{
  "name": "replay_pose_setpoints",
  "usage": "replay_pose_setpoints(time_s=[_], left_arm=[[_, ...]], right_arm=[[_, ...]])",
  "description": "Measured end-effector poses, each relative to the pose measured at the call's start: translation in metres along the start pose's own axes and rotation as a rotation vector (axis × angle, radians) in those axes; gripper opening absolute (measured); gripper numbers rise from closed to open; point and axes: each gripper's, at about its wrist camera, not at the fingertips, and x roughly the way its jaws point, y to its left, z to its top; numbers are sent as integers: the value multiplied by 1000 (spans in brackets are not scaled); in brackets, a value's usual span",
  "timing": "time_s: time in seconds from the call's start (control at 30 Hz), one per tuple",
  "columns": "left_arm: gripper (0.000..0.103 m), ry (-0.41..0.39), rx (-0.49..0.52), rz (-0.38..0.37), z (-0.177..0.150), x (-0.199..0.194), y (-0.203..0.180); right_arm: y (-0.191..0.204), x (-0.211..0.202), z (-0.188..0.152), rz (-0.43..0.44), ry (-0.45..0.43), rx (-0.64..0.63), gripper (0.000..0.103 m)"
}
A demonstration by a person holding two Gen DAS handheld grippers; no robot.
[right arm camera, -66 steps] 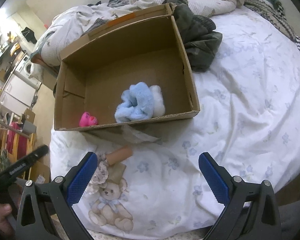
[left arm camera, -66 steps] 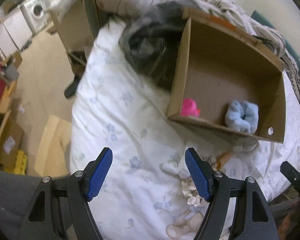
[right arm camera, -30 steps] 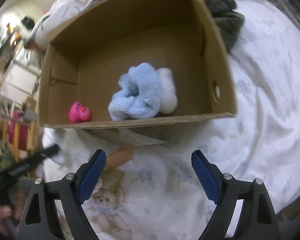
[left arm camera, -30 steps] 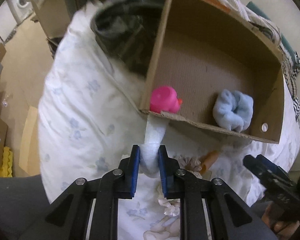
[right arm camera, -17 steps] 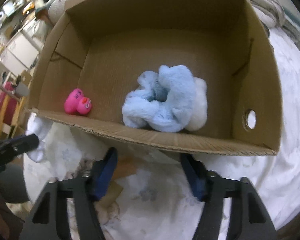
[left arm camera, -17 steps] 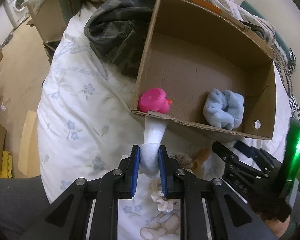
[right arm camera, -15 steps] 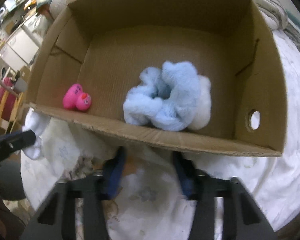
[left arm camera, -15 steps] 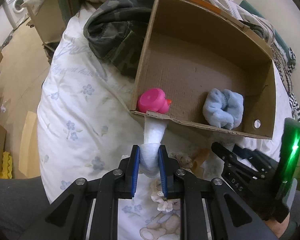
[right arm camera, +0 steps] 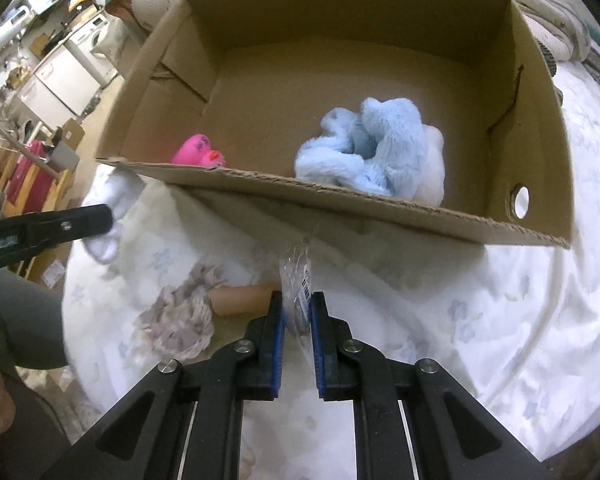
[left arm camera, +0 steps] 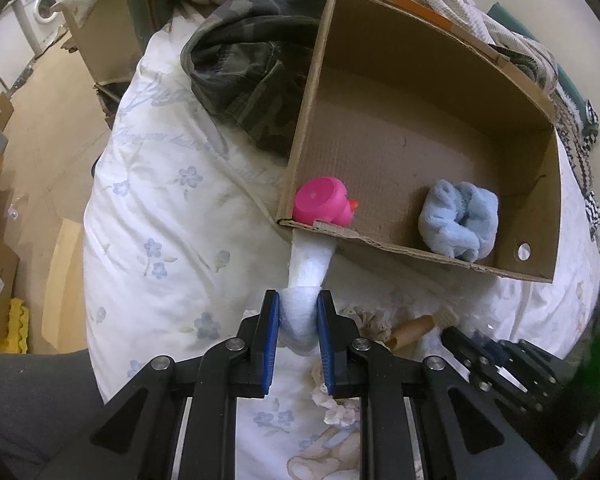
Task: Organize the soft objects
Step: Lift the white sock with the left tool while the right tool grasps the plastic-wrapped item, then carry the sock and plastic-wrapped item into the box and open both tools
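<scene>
The left gripper (left arm camera: 299,322) is clamped on a white sock (left arm camera: 306,276), its blue pads pressing both sides of the bunched cloth just in front of the near wall of the cardboard box (left arm camera: 416,252). The sock's far end reaches up to the box's near left corner. The right gripper (right arm camera: 297,312) has just been closing, and its jaws now pinch a clear plastic wrapper (right arm camera: 298,280) with a small printed label, low over the bed sheet (right arm camera: 500,320) and right in front of the box (right arm camera: 340,196).

Inside the box lie a pink rubber duck (left arm camera: 325,201) at the near left corner and a fluffy light blue bundle (right arm camera: 374,146) toward the right (something white sits against its right side; what it is cannot be told). On the flowered sheet, between the two grippers, lie a brown cardboard tube (right arm camera: 246,298) and a pale crocheted piece (right arm camera: 184,316). A camouflage garment (left arm camera: 252,68) is heaped against the box's left wall.
</scene>
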Motion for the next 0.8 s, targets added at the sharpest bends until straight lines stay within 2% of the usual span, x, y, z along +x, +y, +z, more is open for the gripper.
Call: replay_pose_setpoints(time_s=[0.13,0.4,0.8], left_arm=[[17,-5,4,13,-1,0,0],[17,-29,-7,34,-7,-13,7],[17,-129,13,-21,-3,-68,0]], right_arm=[[-3,-14,-4,65,-11,23,14],[4,-46,-10,142,-68,24,14],[-3,-106,0,243,-201,76,13]])
